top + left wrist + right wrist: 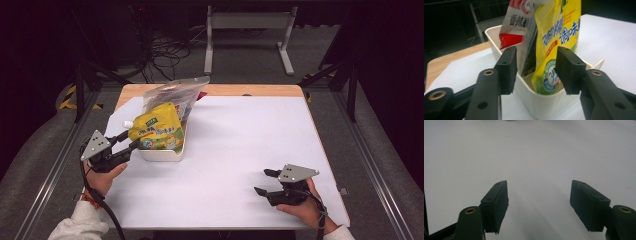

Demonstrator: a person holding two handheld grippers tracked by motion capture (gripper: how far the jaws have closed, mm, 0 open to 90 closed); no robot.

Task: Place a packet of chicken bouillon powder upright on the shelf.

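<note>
left hand-held gripper (pixel 536 72): jaws apart, empty | beyond: yellow pouch (pixel 556 45) in white bin (pixel 541 102)

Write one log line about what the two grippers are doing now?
left gripper: open, at white plastic bin | yellow spouted pouch: in bin | clear snack bag: in bin | right gripper: open, empty, over white table
</note>
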